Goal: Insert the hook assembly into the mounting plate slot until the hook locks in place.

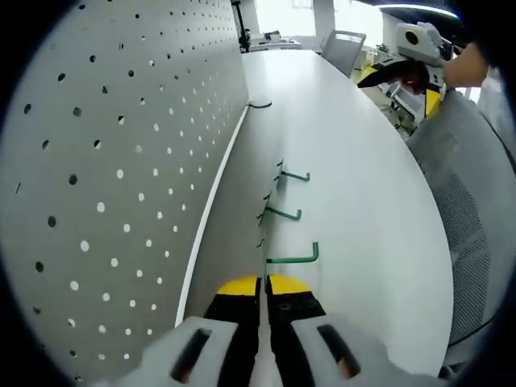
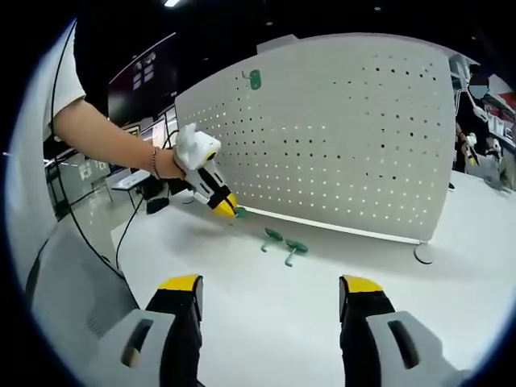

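The white pegboard mounting plate (image 1: pixel 121 161) stands upright along the table's far side; in the right gripper view this pegboard (image 2: pixel 339 137) carries one green hook (image 2: pixel 254 79) near its top. My left gripper (image 1: pixel 263 286) is shut on the back end of a green hook (image 1: pixel 294 258) low over the table, close to the board's foot. From the other side, that left gripper (image 2: pixel 226 208) is held by a hand, with the green hook (image 2: pixel 240 213) at its tip. Two more green hooks (image 2: pixel 274 236) (image 2: pixel 294 248) lie on the table. My right gripper (image 2: pixel 278 294) is open and holds nothing.
A small black hook (image 1: pixel 260 104) lies farther along the board's base. The right gripper (image 1: pixel 411 56) shows at the table's far edge. A grey mesh chair (image 1: pixel 468 201) stands by the table edge. A round foot (image 2: pixel 423 254) props the board.
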Demonstrator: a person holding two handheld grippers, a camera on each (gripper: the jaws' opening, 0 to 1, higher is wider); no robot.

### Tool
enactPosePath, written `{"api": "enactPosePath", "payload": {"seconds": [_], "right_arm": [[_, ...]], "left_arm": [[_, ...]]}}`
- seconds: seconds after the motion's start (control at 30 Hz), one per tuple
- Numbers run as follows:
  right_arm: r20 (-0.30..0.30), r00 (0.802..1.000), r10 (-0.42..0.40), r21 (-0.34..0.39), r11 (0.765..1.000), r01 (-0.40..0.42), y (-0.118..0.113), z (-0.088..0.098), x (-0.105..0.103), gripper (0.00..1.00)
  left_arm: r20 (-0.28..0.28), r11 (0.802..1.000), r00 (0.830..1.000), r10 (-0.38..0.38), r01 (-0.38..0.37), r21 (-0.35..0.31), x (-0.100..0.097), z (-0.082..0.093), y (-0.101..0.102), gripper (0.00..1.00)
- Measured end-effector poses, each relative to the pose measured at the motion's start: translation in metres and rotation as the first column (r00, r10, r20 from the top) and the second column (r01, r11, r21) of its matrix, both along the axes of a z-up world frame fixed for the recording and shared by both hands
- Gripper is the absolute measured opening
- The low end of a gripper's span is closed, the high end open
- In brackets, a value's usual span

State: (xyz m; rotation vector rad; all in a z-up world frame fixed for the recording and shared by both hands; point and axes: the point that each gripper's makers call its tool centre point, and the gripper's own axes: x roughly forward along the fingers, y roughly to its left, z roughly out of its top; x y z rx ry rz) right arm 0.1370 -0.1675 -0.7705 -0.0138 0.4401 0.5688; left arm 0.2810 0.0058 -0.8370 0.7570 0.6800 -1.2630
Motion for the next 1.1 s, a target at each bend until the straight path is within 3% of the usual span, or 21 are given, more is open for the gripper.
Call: {"api": "enactPosePath", "payload": {"seconds": [0.43,0.77,1.1], "right_arm": [[0.008,1.000,0.023,-0.006,1.000,-0.023,0.005,0.001,-0.002,0.71],[0.017,1.000,0.021,0.009,1.000,-0.021,0.007,0.004,-0.001,0.72],[0.015,1.000,0.021,0.013,1.000,-0.021,0.007,0.004,-0.001,0.71]], "left_arm": [[0.033,0.995,0.998,0.052,-0.049,-0.092,0.002,0.023,-0.002,0.02],[0.041,0.977,0.993,0.112,-0.103,-0.188,0.003,0.044,-0.005,0.02],[0.049,0.966,0.990,0.129,-0.115,-0.230,-0.002,0.055,-0.002,0.02]]}}
